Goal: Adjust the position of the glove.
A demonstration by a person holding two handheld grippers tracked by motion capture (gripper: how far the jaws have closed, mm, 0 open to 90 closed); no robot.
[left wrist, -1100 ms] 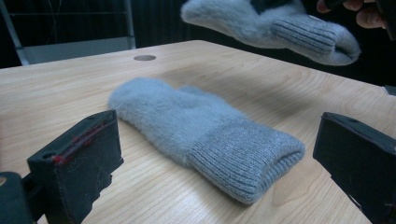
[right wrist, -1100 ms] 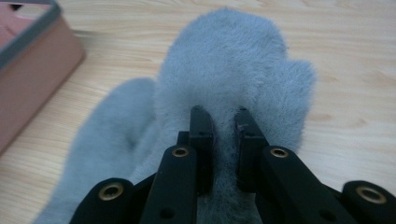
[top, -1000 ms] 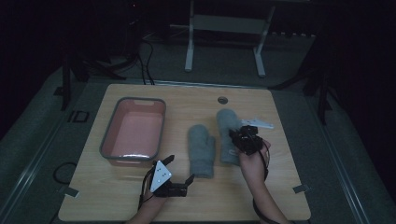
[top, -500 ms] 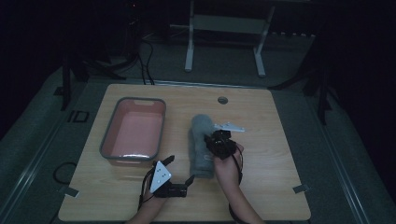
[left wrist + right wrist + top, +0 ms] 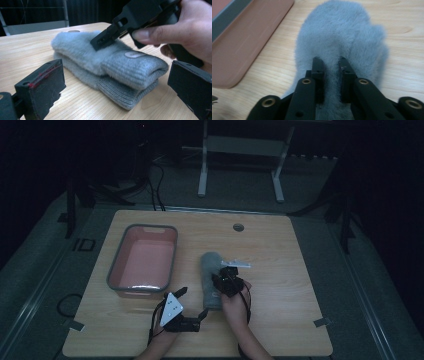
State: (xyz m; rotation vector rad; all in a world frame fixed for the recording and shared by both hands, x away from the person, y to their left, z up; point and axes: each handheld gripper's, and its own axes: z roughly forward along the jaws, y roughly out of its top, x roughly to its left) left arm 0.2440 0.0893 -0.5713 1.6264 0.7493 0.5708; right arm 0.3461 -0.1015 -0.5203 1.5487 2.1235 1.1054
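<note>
I am pinching the upper grey mitten (image 5: 342,45) between the jaws of my right gripper (image 5: 331,67), having carried it leftward from beside the lower mitten (image 5: 117,90) onto it, at the centre of the high view. So the pair is now stacked. My left gripper (image 5: 112,82) is waiting unclenched at the cuffs, right of the pink bin (image 5: 145,257).

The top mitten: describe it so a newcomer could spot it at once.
Start at the pink tub on the wooden table, then look to its right. Two grey mittens lie stacked there; the top mitten is the one whose fluffy back the right tool pinches.
</note>
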